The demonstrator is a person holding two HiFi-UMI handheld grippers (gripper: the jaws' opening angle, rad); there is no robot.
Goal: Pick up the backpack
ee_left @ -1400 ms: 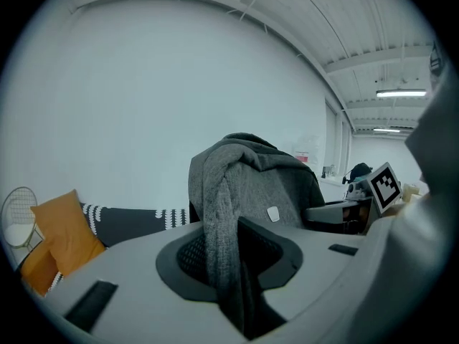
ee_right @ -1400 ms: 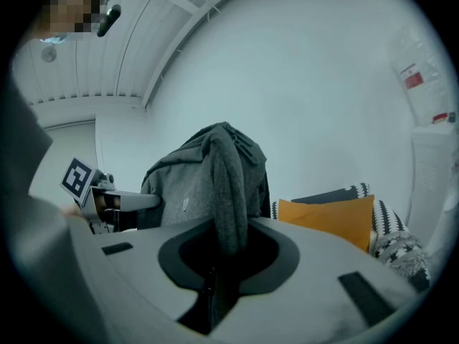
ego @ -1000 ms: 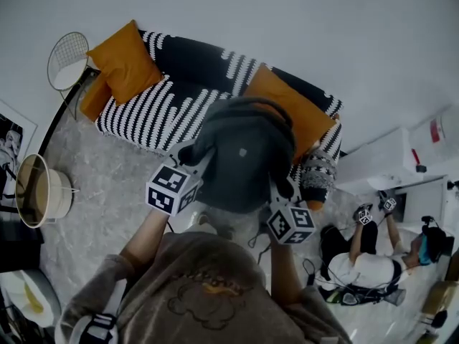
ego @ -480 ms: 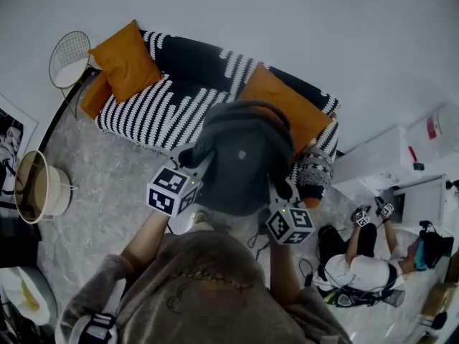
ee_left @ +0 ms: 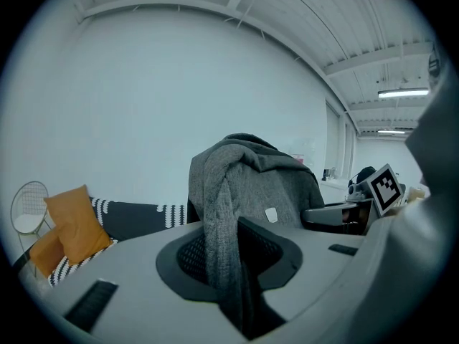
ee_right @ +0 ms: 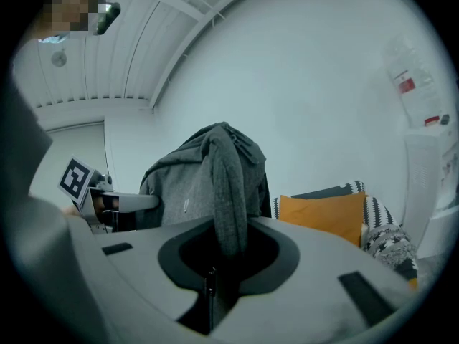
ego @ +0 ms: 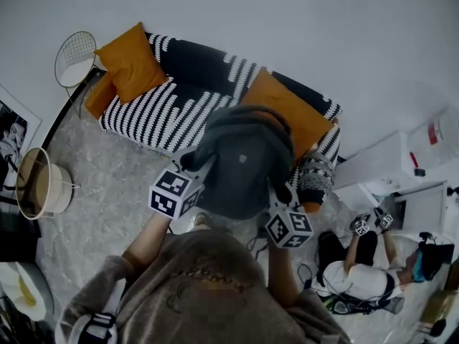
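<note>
Nearest, the person's sweatshirt (ego: pixel 208 292) fills the bottom of the head view, with both forearms reaching out to the grippers. The left gripper (ee_left: pixel 240 303) has its jaws closed on a grey fabric strap (ee_left: pixel 219 228) that rises out of the slot to the backpack (ego: pixel 244 163). The right gripper (ee_right: pixel 214 296) pinches a second strap (ee_right: pixel 229 185) the same way (only the two gripper views show these grips; from above, the bag's bulk covers the jaw tips). The backpack is held up in the air between the two grippers. In the head view it overlaps the front edge of the striped sofa (ego: pixel 158 106) toward its right end. Only the head view shows the marbled floor (ego: pixel 107 192) and a second person (ego: pixel 358 267) sitting on it at the lower right. On the sofa behind, one orange cushion (ego: pixel 133 61) leans at the left end and another (ego: pixel 287 113) sits beside the bag. The pale wall (ee_left: pixel 179 84) closes the scene.
</note>
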